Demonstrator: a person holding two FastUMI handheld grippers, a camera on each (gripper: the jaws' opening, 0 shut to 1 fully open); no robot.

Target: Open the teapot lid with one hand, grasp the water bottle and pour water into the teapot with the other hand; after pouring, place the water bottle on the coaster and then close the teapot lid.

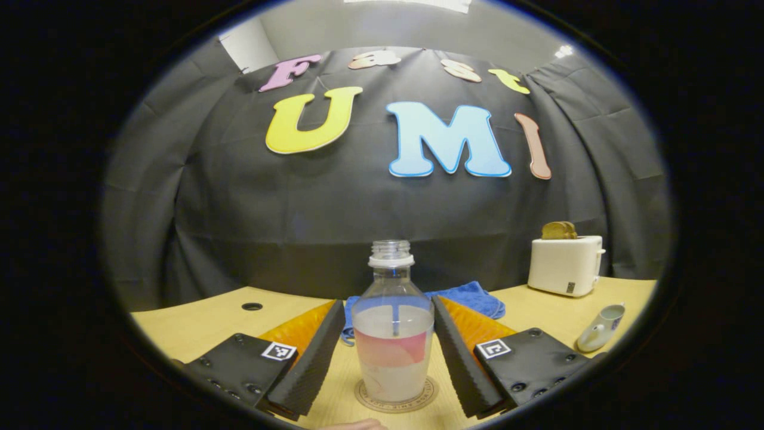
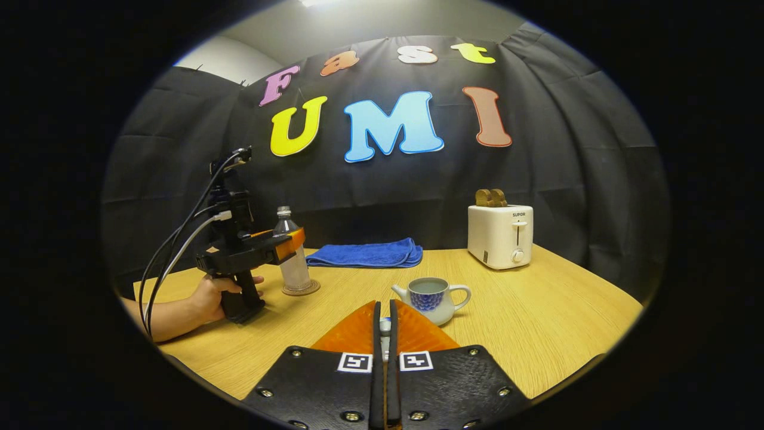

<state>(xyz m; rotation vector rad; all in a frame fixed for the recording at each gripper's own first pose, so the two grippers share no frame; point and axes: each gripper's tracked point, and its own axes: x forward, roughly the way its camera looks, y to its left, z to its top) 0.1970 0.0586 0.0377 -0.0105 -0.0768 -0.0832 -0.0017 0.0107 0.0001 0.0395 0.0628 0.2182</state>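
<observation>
Clear uncapped water bottle [image 1: 392, 334], part full, upright on round coaster [image 1: 396, 401] between spread, non-touching fingers of left gripper [image 1: 389, 370]; right gripper [image 2: 385, 334] pinching small teapot lid [image 2: 385, 326]; lidless teapot [image 2: 431, 298] on wooden table [image 2: 537, 322]; blue towel [image 2: 367, 253], toaster [image 2: 500, 236] by black cloth wall

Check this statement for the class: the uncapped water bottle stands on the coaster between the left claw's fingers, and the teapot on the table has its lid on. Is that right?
One part is wrong. In the right gripper view the teapot is open, its lid off. The rest holds: in the left gripper view the uncapped water bottle stands on the coaster between the left claw's fingers.
</observation>
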